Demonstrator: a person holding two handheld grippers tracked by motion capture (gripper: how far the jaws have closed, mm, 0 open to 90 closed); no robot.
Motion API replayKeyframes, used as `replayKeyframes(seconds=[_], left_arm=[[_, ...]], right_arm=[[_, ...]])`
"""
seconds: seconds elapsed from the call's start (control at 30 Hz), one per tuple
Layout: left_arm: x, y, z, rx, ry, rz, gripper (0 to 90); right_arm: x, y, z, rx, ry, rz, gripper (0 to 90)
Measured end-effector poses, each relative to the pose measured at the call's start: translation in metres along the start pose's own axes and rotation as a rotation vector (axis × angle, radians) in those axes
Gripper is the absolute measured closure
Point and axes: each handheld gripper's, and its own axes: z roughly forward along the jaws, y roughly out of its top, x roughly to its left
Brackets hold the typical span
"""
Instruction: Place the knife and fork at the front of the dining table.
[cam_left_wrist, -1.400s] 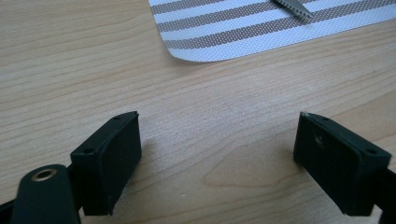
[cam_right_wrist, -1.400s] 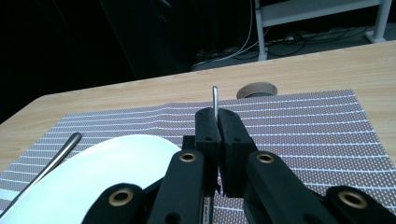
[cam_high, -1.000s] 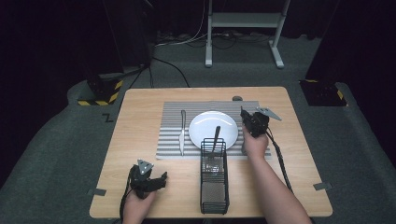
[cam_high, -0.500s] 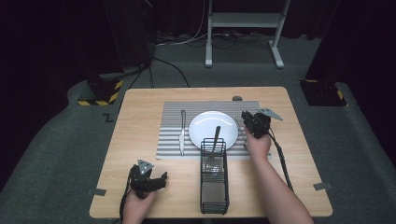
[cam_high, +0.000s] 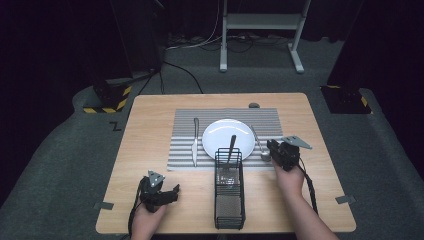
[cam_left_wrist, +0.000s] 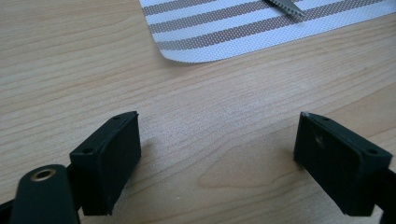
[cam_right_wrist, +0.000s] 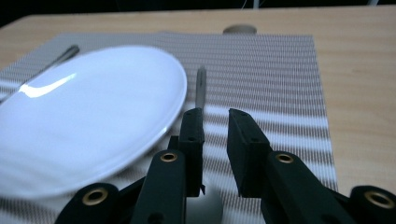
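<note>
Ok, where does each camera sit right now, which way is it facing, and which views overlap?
High view: above the person's side, facing forward and down on the table; both forearms, left gripper and right gripper show.
Left gripper view: rides that gripper, looking low across bare wood between wide-open jaws to the placemat corner and knife tip.
Right gripper view: rides that gripper, jaws slightly parted and just opening, nothing gripped, over the spoon beside the plate.
Shared: placemat in all three; plate and spoon in high and right.
</note>
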Motion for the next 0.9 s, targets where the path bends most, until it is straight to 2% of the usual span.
replayKeyframes(seconds=[0.1,0.3,0.37,0.47,0.6,0.7,0.8,0.9], left_arm=[[0.0,0.0,0.0,0.001,-0.004,0.002,14.7],[0.0,0.0,0.0,0.001,-0.006,0.002,14.7],[0.0,0.0,0.0,-0.001,-0.007,0.002,14.6],[0.001,0.0,0.0,-0.001,-0.009,-0.001,14.7],[0.0,0.0,0.0,-0.001,-0.01,0.002,14.7],[0.0,0.0,0.0,0.002,-0.01,0.007,14.7],[0.0,0.0,0.0,0.001,-0.011,0.007,14.7],[0.0,0.0,0.0,0.001,-0.01,0.01,14.7]], right_arm=[[0.004,-0.008,-0.003,0.036,-0.011,-0.029,77.1],[0.012,-0.016,0.003,0.063,-0.013,-0.036,77.0],[0.014,-0.018,0.004,0.075,-0.026,-0.044,75.6],[0.01,-0.021,-0.004,0.08,-0.035,-0.022,76.5],[0.003,-0.025,-0.013,0.08,-0.087,-0.046,79.7],[-0.003,-0.027,-0.018,0.084,-0.123,-0.039,81.4],[-0.006,-0.029,-0.018,0.106,-0.108,-0.034,81.4],[0.0,-0.03,-0.018,0.113,-0.091,-0.05,81.4]])
